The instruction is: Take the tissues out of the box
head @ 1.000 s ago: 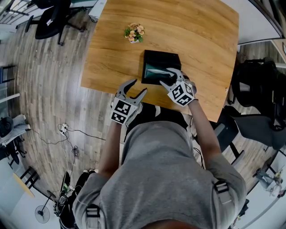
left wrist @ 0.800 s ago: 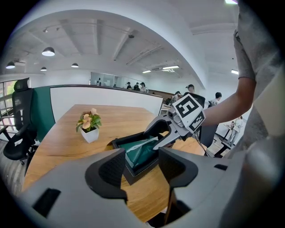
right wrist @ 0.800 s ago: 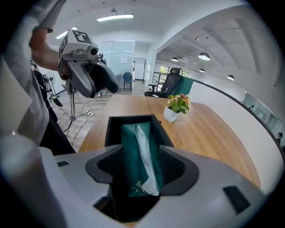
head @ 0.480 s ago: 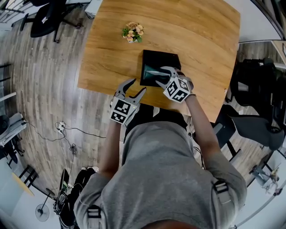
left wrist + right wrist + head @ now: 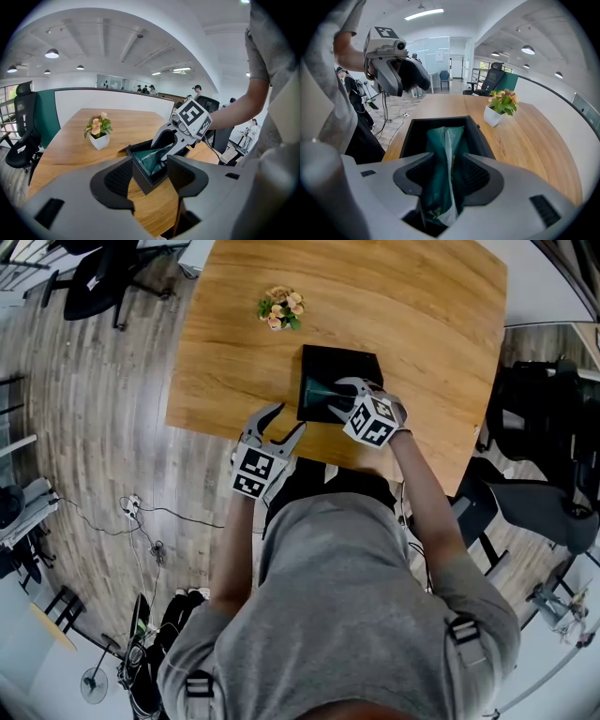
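Observation:
A black open box (image 5: 342,360) stands on the wooden table (image 5: 422,315) near its front edge, with a green tissue pack (image 5: 317,390) inside. My right gripper (image 5: 336,397) reaches down into the box. In the right gripper view its jaws have just been closing, and the pads now press both sides of the tissue pack (image 5: 445,140), whose white seam stands up between them. My left gripper (image 5: 289,420) hovers open at the table's near edge, left of the box, with nothing between its fingers. The left gripper view shows the box (image 5: 136,151) beyond its jaws.
A small white pot of flowers (image 5: 281,308) sits on the table beyond the box. Office chairs (image 5: 103,277) stand on the wood floor at the left, a dark chair (image 5: 539,418) at the right. Cables (image 5: 141,517) lie on the floor.
My right gripper has dipped further into the box and its jaws have narrowed around the green pack. The left gripper has hardly shifted.

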{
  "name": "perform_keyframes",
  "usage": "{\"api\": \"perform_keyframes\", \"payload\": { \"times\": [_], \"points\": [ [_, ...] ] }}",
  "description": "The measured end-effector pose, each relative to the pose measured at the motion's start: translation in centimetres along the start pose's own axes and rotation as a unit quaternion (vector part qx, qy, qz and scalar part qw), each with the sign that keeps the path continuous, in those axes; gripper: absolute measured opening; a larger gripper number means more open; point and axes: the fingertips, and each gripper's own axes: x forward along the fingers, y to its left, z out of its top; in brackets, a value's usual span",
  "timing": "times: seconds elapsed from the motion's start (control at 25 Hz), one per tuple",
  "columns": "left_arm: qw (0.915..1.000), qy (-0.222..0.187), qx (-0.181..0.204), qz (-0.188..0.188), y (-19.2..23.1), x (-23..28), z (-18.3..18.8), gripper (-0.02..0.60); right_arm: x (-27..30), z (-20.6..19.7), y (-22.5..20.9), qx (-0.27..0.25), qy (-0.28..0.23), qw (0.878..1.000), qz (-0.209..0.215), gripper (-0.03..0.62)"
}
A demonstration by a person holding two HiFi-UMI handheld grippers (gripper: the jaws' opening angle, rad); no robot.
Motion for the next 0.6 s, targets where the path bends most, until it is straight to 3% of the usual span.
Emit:
{"api": "perform_keyframes", "payload": {
  "times": [0.6],
  "points": [
    [1.0000, 0.004, 0.006, 0.004, -0.05, -0.33, 0.00, 0.230, 0.35, -0.44, 0.31, -0.020, 0.011, 1.000, 0.018, 0.063]
  ]
}}
